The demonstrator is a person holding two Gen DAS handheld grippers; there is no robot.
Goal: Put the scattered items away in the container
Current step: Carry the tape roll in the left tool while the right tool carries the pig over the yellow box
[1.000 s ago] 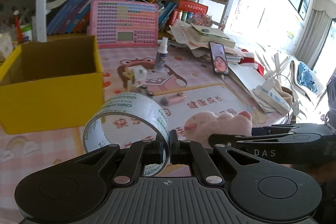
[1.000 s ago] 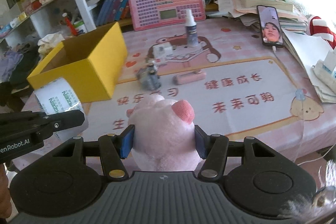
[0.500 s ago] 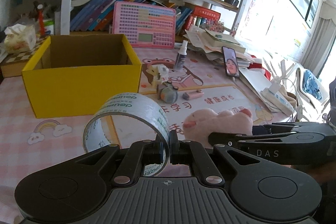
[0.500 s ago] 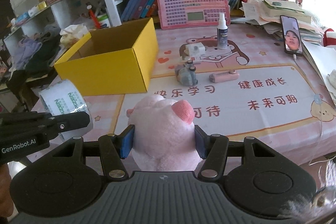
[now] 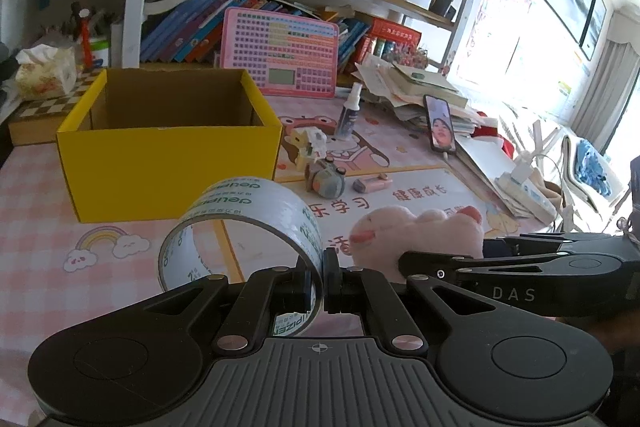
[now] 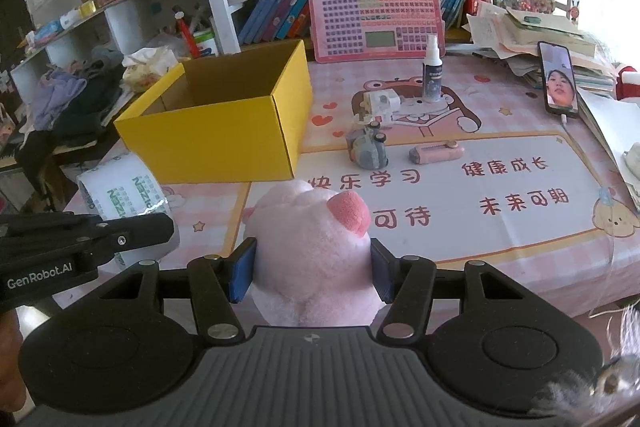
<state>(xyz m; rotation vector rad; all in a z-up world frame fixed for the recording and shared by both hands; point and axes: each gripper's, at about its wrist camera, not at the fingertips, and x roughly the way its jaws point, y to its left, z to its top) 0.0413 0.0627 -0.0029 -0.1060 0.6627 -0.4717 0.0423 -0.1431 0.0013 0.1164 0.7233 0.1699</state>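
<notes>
My left gripper point(image 5: 322, 277) is shut on the rim of a clear tape roll point(image 5: 244, 223) with green print, held above the table's near edge. My right gripper point(image 6: 314, 273) is shut on a pink plush toy point(image 6: 316, 247), beside the left one. The tape roll point(image 6: 120, 193) and left gripper also show at left in the right wrist view; the plush point(image 5: 416, 235) shows in the left wrist view. The open yellow box point(image 5: 172, 147) stands ahead on the table; what its near wall hides I cannot tell. It also shows in the right wrist view point(image 6: 224, 131).
On the pink mat lie a grey toy point(image 6: 368, 147), a pink stapler-like item point(image 6: 436, 153), a white block toy point(image 6: 380, 103) and a spray bottle point(image 6: 432, 71). A phone point(image 6: 558, 81) leans on paper stacks at right. A pink keyboard toy point(image 6: 376, 17) and bookshelves stand behind.
Both grippers have pulled back and risen from the table, still holding the tape roll and the plush. The yellow box now appears farther away and more centred.
</notes>
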